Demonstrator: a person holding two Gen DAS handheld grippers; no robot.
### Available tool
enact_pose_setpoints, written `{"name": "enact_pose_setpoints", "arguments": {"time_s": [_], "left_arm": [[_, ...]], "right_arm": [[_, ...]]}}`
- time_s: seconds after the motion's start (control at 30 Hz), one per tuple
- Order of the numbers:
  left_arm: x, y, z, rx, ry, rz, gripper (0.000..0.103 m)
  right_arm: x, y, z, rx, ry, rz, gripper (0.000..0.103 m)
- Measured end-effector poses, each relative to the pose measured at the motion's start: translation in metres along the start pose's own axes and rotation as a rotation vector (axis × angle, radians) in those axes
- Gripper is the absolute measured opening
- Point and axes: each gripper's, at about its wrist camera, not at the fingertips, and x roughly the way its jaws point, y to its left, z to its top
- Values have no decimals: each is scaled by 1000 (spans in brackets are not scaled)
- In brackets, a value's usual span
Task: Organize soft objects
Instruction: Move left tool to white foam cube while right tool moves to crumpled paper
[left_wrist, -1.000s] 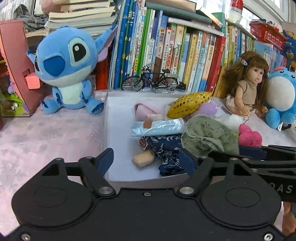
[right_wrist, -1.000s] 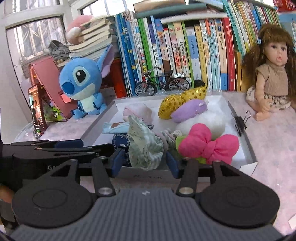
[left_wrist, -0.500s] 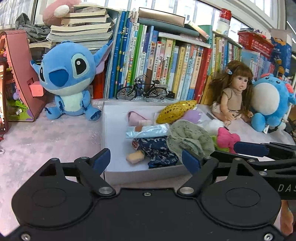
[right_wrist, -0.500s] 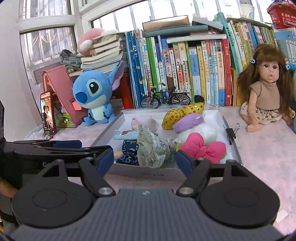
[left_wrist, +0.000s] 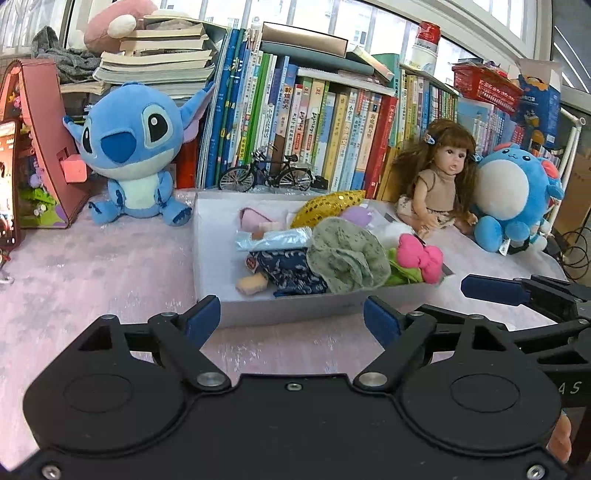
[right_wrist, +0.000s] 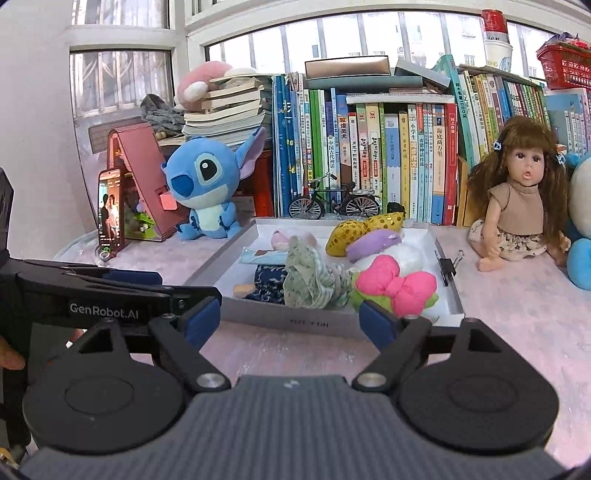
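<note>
Left claw (left_wrist: 292, 318) and right claw (right_wrist: 290, 318) both spread, empty, just short of white tray (right_wrist: 258, 316); green cloth (right_wrist: 308, 278), possibly a scrunchie, near its front edge.

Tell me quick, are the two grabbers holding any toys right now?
Left gripper: open, fingers spread, holding nothing, in front of the white box.
Right gripper: open, holding nothing, also short of the box.
</note>
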Motion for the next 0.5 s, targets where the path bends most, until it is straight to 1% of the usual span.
{"name": "enact_pose_setpoints", "arguments": {"time_s": [0.17,0.5], "left_arm": [[-12,-1,-10,5,1,-17,84],[-28,-9,-30,23,36,-72,85]], "right_arm": [[-10,3,-8,-5,-12,0,95],[-34,9,-27,-34,-26,-17,101]]}}
